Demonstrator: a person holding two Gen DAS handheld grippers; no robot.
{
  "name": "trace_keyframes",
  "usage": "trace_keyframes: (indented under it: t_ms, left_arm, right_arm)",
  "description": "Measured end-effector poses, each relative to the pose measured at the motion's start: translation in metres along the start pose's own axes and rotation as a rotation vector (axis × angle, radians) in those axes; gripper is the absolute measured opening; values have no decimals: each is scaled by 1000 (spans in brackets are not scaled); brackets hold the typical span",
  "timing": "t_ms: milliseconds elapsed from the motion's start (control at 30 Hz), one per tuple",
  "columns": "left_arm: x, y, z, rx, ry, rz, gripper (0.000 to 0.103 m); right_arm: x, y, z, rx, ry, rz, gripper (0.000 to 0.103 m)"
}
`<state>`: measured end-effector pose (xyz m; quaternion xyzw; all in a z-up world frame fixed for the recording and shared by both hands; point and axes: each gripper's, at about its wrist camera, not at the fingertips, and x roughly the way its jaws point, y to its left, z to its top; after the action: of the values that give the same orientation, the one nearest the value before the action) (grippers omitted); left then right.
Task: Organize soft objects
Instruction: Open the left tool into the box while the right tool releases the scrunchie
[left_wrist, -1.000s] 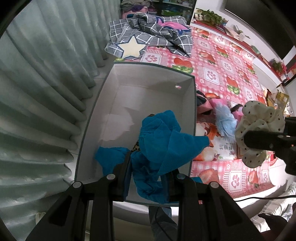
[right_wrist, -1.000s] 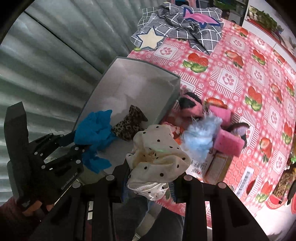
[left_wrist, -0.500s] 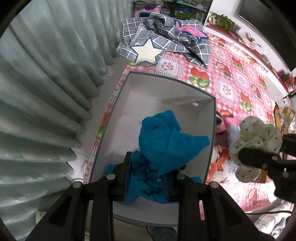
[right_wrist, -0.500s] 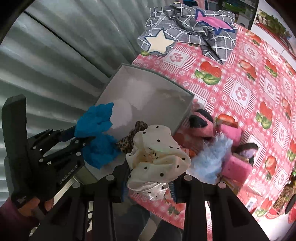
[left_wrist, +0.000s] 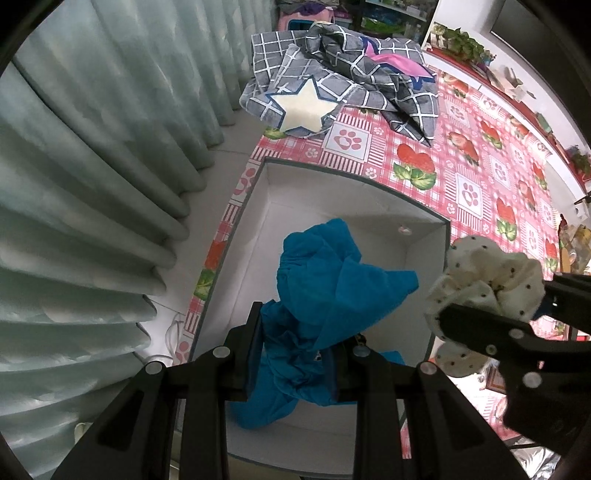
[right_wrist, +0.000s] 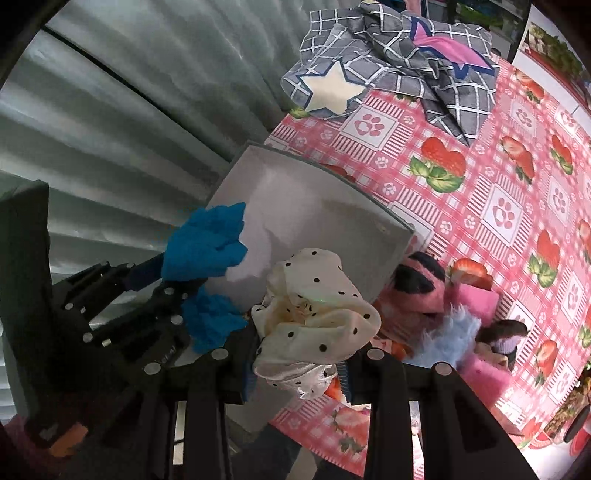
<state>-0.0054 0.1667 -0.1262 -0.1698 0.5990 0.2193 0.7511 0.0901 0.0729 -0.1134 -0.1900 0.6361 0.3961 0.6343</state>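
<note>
The box (left_wrist: 255, 206) sits on the bench (left_wrist: 480, 177) at its edge, with the curtain (left_wrist: 92, 166) to its left and a heap of soft things (right_wrist: 461, 317) just beside its right wall. The left claw (left_wrist: 299, 354) hangs over the near part of the box with a cloth (left_wrist: 332, 295) squeezed between its fingers, and the right claw (right_wrist: 299, 354) is to its right, over the box's right wall, squeezing a scrunchie (right_wrist: 317, 317). Behind the box, at the far end of the bench, lies a blanket (left_wrist: 343, 85).
</note>
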Motion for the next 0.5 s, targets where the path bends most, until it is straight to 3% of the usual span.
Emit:
trace_keyframes:
  t_ms: [200,333,400,433,500]
  left_arm:
    - [6,0,-1,-2,19,1,32]
    - [5,2,0,-21,24,4,55]
    - [1,2,0,-23,15,-4,70]
    - [-1,1,-1,-22,12,-4,78]
    - [-5,-1,0,-19,-1,0,82]
  right_arm:
    - [4,8,7,-21,-5,5,36]
    - [2,8,7,-19,-14,7,38]
    - [-1,7,6,-14,-20,21,54]
    - [-2,7,6,-13,-23,25,56]
    - [-4,7,6,-10,-28,27,56]
